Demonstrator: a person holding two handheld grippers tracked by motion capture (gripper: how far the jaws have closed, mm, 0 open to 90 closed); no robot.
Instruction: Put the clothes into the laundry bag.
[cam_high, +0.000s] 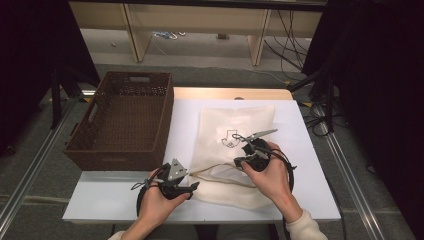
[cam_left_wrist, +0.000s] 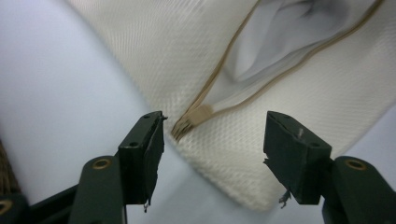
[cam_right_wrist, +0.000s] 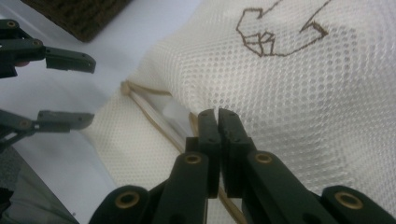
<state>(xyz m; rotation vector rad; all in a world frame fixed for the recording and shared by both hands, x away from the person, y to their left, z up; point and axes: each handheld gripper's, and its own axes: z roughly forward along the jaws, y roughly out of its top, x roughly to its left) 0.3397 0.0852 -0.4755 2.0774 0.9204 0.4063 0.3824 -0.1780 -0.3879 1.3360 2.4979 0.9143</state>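
A brown wicker basket (cam_high: 120, 122) sits at the white table's (cam_high: 310, 165) left edge, cables (cam_high: 292, 37) on the floor beyond.

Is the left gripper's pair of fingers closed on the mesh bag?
No: in the left gripper view the fingers stand apart, with the mesh bag beyond them, untouched.

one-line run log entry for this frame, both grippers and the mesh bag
left gripper: open, just off zipper end | right gripper: shut on mesh bag at the zipper opening | bag: flat on table, zipper partly open | basket: left of bag
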